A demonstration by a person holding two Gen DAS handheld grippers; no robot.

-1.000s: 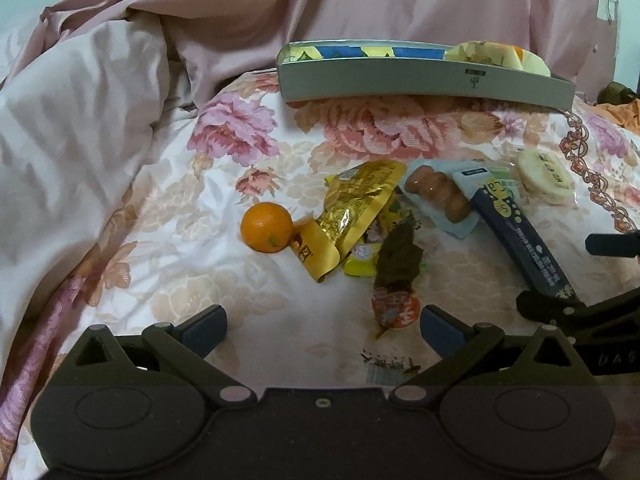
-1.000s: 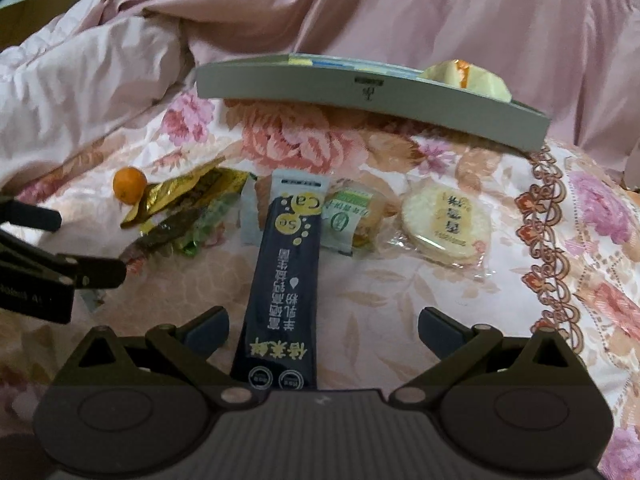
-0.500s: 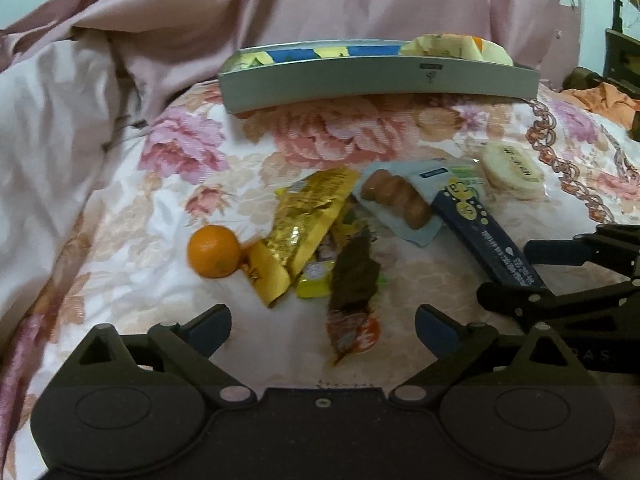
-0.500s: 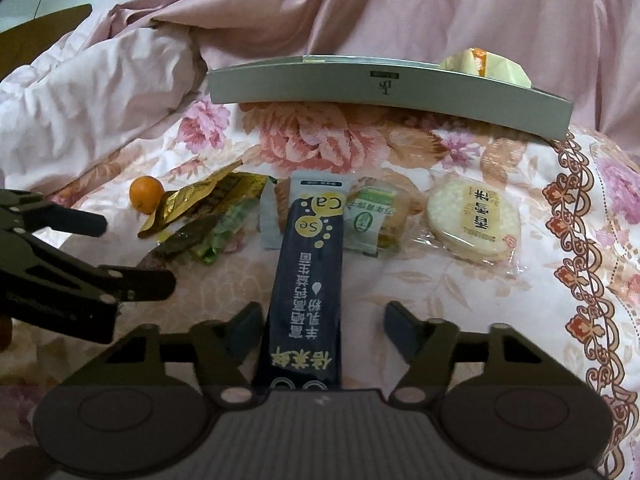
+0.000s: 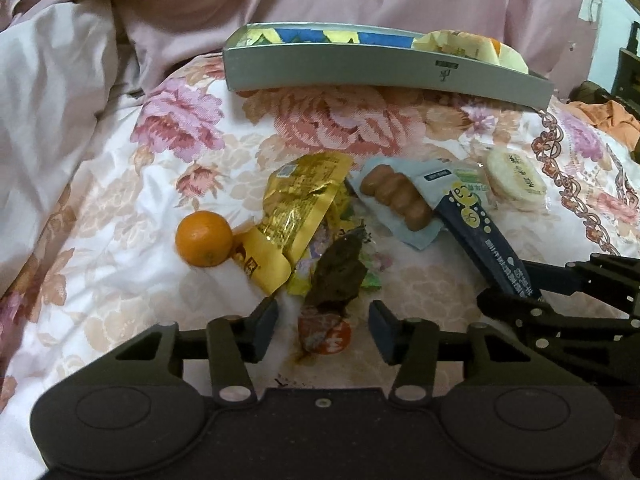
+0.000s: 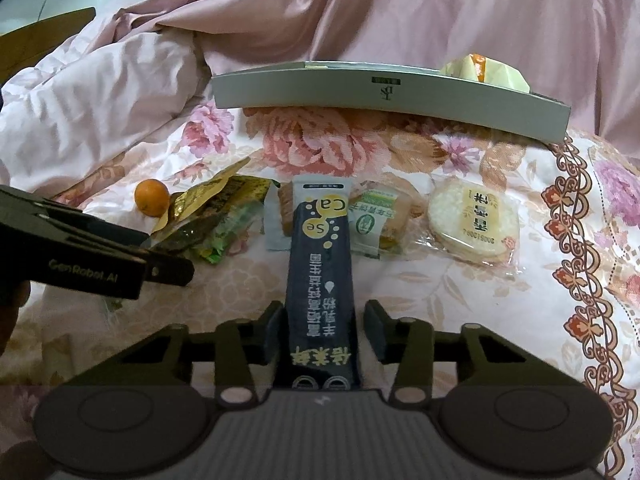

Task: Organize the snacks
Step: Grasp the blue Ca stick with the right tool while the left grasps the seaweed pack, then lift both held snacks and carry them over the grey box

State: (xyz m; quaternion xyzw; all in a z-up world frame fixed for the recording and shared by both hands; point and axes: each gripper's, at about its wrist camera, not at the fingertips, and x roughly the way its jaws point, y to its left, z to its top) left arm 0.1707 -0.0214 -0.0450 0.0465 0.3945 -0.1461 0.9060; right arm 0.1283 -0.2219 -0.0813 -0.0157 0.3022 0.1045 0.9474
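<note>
Snacks lie on a floral bedspread. My right gripper has its jaws partly closed around the near end of a long dark blue packet, with a small gap on the right side. My left gripper is partly closed, its jaws either side of a dark brown snack packet with an orange-red end, not touching it. An orange, a gold packet, a sausage packet and a round rice cracker lie beyond. A grey box holding a yellow packet stands at the back.
A rumpled pink quilt rises at the left and behind the box. A green-labelled pastry lies between the blue packet and the cracker. The right gripper shows close by in the left wrist view.
Both grippers' jaws have narrowed. The right gripper has closed in around the dark blue packet. The left gripper has moved forward over the brown packet.
</note>
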